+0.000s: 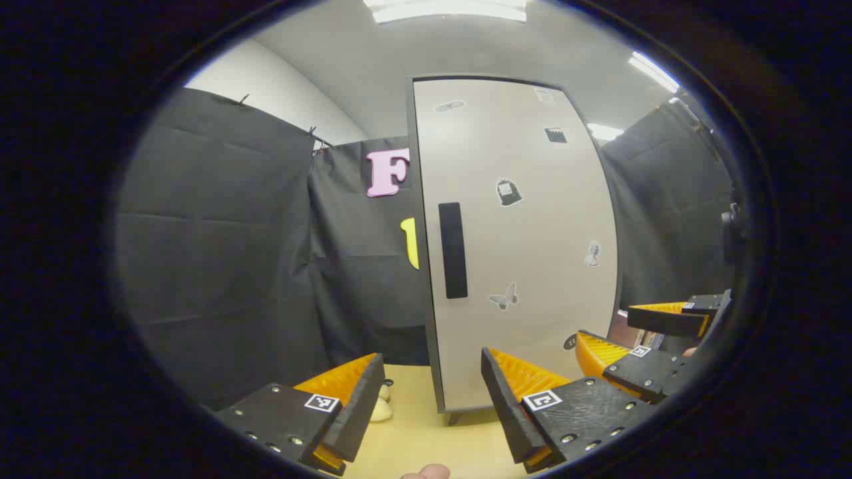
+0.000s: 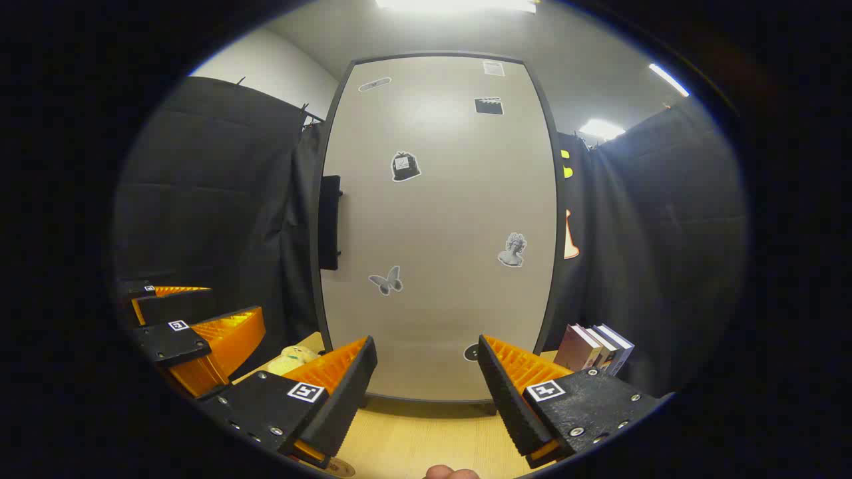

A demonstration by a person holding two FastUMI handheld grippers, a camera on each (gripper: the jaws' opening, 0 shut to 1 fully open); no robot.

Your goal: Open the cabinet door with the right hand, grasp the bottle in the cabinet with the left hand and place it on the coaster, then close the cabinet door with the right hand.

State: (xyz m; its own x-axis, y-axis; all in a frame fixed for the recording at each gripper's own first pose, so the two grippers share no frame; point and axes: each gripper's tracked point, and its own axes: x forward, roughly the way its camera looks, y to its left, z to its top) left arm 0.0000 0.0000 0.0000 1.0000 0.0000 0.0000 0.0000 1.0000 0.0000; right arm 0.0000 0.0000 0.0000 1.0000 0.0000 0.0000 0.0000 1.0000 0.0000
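The tall grey cabinet [image 1: 526,266] stands shut on the wooden table, its door covered in small stickers. Its black bar handle [image 1: 452,249] runs down the door's left edge, and in the right gripper view the handle [image 2: 329,223] juts out at the left of the door [image 2: 439,233]. The bottle is hidden behind the door. My left gripper [image 1: 432,372] is open and empty, facing the handle side from a short way off. My right gripper [image 2: 426,359] is open and empty in front of the door's lower half. A round tan disc [image 2: 339,468], perhaps the coaster, peeks out under its left finger.
The right gripper [image 1: 642,339] also appears at the right of the left gripper view, and the left gripper [image 2: 193,313] at the left of the right gripper view. Books [image 2: 596,346] lean right of the cabinet. A pale soft toy [image 2: 289,359] lies left of it on the table [image 2: 413,439].
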